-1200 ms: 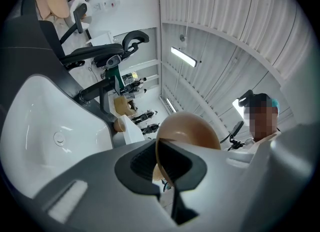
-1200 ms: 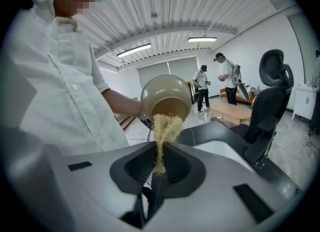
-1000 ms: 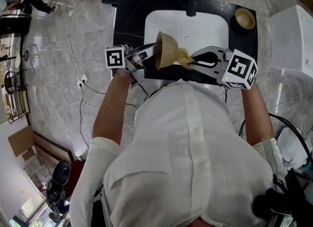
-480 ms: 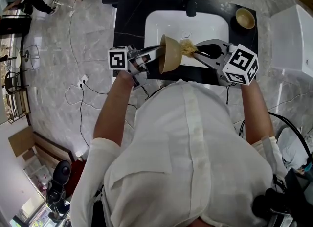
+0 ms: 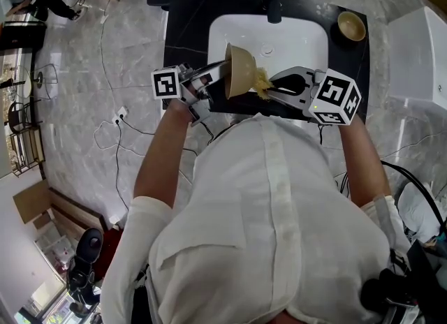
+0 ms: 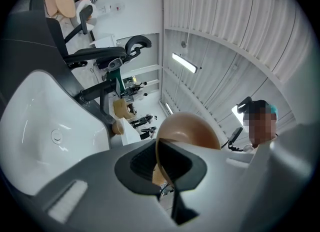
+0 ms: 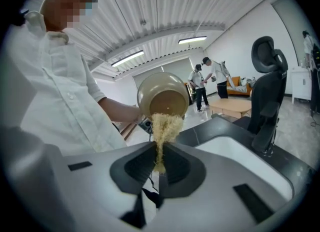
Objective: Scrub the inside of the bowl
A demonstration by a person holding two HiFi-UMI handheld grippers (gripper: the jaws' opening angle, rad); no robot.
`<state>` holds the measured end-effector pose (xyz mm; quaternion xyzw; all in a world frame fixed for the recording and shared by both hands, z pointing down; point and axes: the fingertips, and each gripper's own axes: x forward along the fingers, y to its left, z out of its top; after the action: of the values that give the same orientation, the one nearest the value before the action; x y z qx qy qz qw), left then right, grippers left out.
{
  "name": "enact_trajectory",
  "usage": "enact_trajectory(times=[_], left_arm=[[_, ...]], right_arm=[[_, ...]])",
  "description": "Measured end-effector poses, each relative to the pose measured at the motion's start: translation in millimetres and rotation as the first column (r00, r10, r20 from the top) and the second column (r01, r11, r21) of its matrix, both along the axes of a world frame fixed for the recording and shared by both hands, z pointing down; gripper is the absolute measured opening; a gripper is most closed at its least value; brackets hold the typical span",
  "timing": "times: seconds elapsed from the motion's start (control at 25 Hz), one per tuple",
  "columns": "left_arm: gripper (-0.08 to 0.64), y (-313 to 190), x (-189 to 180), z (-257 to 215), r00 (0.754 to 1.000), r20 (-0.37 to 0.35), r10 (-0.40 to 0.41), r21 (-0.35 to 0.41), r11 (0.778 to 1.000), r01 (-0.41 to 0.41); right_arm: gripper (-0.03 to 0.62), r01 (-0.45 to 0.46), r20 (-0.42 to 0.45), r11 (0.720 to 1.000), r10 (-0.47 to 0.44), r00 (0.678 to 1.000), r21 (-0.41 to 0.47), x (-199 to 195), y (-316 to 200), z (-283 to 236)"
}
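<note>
A person stands at a black surface (image 5: 183,33) with a white sink (image 5: 297,43) set into it and a black faucet (image 5: 271,3) at its far edge. The left tool (image 5: 222,75) is clenched on the rim of a tan bowl (image 5: 241,71). Its jaws pinch the thin wall from both sides, as the left gripper view shows (image 6: 167,168). The bowl (image 6: 192,131) is tipped on its side above the sink's near edge, with its mouth turned toward the right tool (image 5: 269,91).

The right tool is clamped on a yellowish fibrous scrubber (image 5: 261,82), which sticks out past the fingertips. In the right gripper view the jaws (image 7: 159,161) squeeze the lower end of the scrubber (image 7: 164,125), and its upper end lies against the lower part of the bowl's (image 7: 162,98) mouth, touching the rim there.

A second, smaller bowl (image 5: 351,26) sits upright at the surface's far right corner, well apart from the sink.
</note>
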<state>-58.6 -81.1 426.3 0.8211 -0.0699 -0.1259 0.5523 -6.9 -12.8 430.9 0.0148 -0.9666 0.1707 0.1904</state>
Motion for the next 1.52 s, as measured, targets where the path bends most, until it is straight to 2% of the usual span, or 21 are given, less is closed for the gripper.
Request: enact_trajectory(times=[0.16,0.4,0.68,0.88,1.12,1.36,1.52], left_arm=[[0.011,-2,-1,6,1.000,0.020,-0.005,-0.008,1.000,0.005],[0.011,0,0,14,0.999,0.034,0.011,-0.022,1.000,-0.011],[0.011,10,10,12,0.998,0.012,0.058,-0.028,0.998,-0.057],[0.011,9,10,5,0.999,-0.014,0.041,-0.017,0.999,-0.042],[0.011,8,6,10,0.996,0.055,0.065,0.002,0.998,-0.065],[0.011,20,14,17,0.989,0.096,0.112,0.010,0.993,-0.114],[0.011,30,25,17,0.982,0.098,0.161,0.003,0.987,-0.163]], right_arm=[[0.034,0.027,0.025,1.000,-0.027,0.999,0.001,4,6,-8],[0.034,0.009,0.046,1.000,-0.010,0.999,0.023,12,0,-20],[0.034,-0.120,0.055,0.993,0.119,0.991,0.021,26,-32,-21],[0.034,-0.154,0.018,0.988,0.153,0.988,0.022,23,-40,-13],[0.034,-0.259,0.004,0.965,0.259,0.966,0.033,30,-63,-11],[0.034,-0.193,0.001,0.980,0.193,0.981,0.058,19,-60,-17],[0.034,-0.137,-0.015,0.988,0.139,0.990,0.065,10,-55,-17]])
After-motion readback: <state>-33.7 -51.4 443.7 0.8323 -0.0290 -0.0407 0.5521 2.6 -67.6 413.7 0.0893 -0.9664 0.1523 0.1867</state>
